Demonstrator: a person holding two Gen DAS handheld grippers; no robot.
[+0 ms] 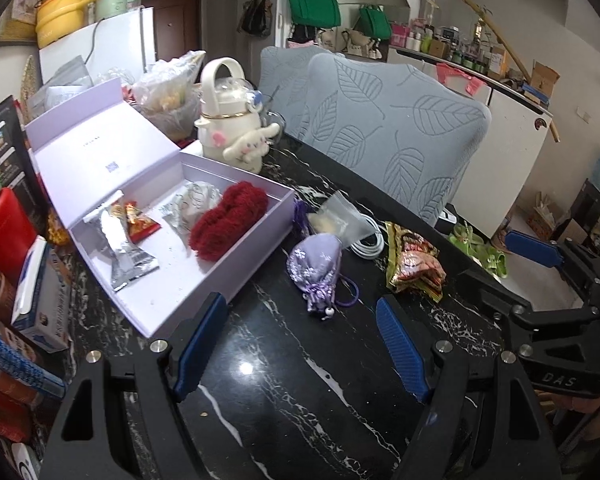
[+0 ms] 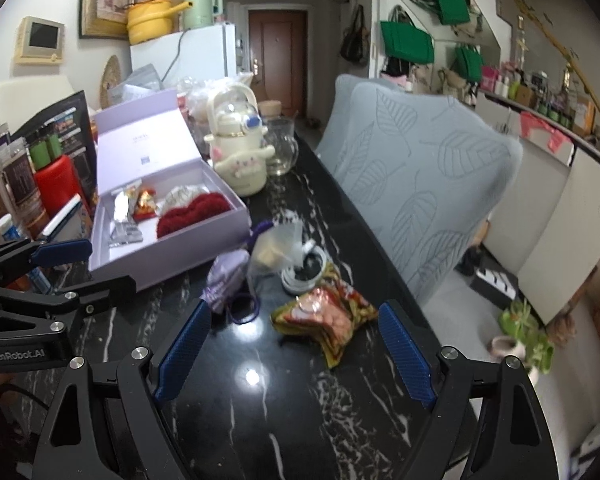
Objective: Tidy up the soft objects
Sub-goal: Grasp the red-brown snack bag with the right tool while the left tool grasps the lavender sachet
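Right wrist view, left gripper (image 2: 60, 264) lettered "GenRobot.AI"

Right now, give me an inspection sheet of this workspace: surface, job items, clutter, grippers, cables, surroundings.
Surface: black marble table with white veins, glossy, a lamp glare on it.
Job's things: open lilac cardboard box holds a dark red fuzzy knit piece, a silver foil packet and a small red snack packet; lilac embroidered drawstring pouch and crumpled colourful snack bag lie outside on the table.
Clutter: cream plush-covered bottle, clear plastic bag, boxes and bottles along the left edge.
Grippers: left gripper open, empty; right gripper open, empty, snack bag just ahead.
Cables: coiled white cable beside the pouch.
Surroundings: grey leaf-patterned chair covers, white fridge.
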